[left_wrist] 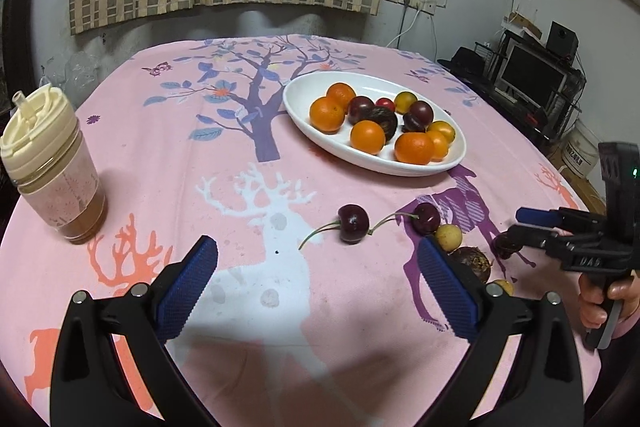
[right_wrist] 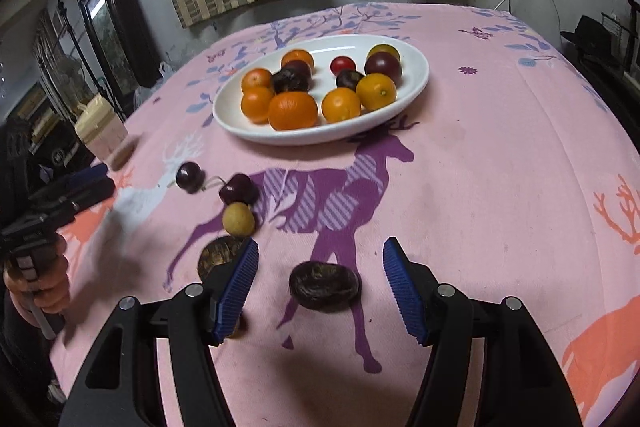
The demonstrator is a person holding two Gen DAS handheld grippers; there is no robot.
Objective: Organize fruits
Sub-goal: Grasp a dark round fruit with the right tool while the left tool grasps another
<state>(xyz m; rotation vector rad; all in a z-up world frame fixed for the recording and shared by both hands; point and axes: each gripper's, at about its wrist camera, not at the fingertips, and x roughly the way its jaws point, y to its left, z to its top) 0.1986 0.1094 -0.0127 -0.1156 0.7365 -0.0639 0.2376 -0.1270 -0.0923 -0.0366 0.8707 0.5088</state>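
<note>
A dark fruit (right_wrist: 324, 286) lies on the table (right_wrist: 500, 163) between the right gripper's (right_wrist: 320, 281) wide jaws, untouched. The left gripper's (left_wrist: 318, 267) jaws gape empty.

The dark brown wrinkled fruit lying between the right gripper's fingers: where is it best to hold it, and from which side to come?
Probably across its shorter middle. The dark wrinkled fruit lies flat on the tablecloth, wider than tall, centred between the open right gripper. Come down and forward from the near side; the pads would then close on its rounded flanks.
</note>
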